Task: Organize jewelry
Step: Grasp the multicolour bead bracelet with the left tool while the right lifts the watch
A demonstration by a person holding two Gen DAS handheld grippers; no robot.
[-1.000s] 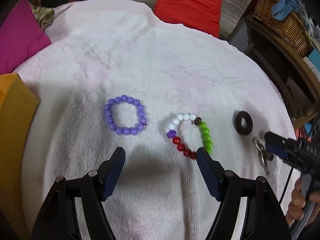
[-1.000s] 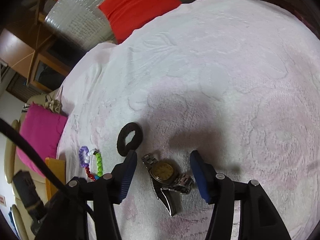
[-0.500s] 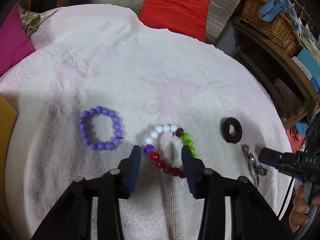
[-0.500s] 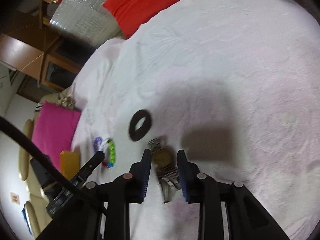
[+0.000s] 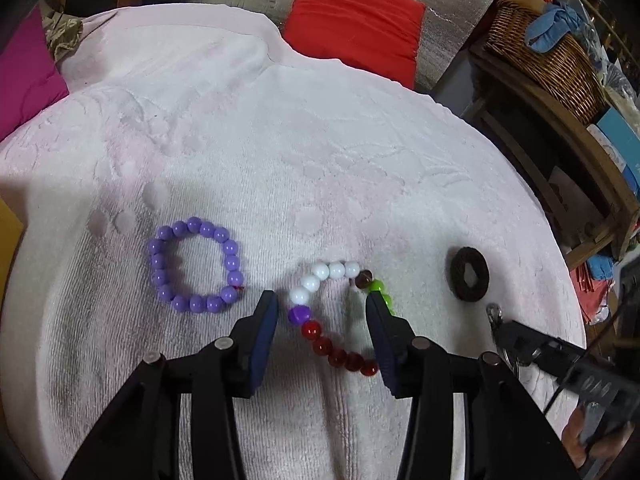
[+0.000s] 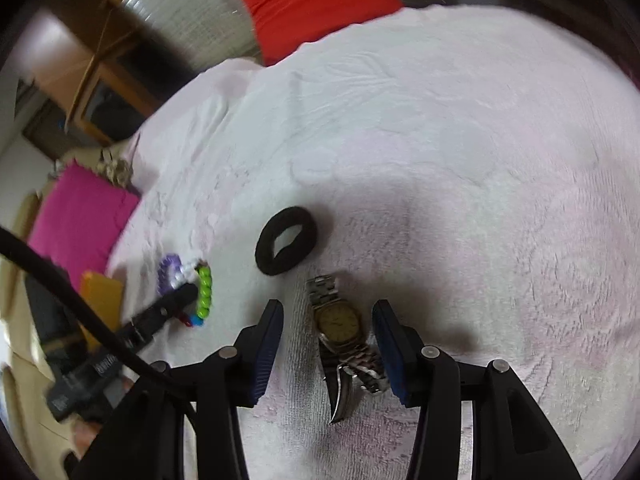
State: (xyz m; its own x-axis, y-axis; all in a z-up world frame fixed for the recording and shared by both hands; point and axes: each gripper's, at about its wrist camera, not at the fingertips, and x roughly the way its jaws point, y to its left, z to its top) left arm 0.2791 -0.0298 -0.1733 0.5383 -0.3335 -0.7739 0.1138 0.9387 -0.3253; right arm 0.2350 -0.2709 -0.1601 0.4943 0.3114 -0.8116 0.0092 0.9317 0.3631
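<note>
Both sets of jaws just pinched in, then reopened; nothing lifted. Left gripper (image 5: 322,322) open astride the mixed-bead bracelet (image 5: 338,314), near-centre of the towel (image 5: 320,140); right gripper (image 6: 327,334) open around the watch (image 6: 340,332), right of it; grabs prob. need retrying.

left gripper (image 5: 322,312): jaws narrowed, then reopening around multicolour bracelet (image 5: 334,312) | right gripper (image 6: 328,320): same, straddling watch (image 6: 340,328)
</note>
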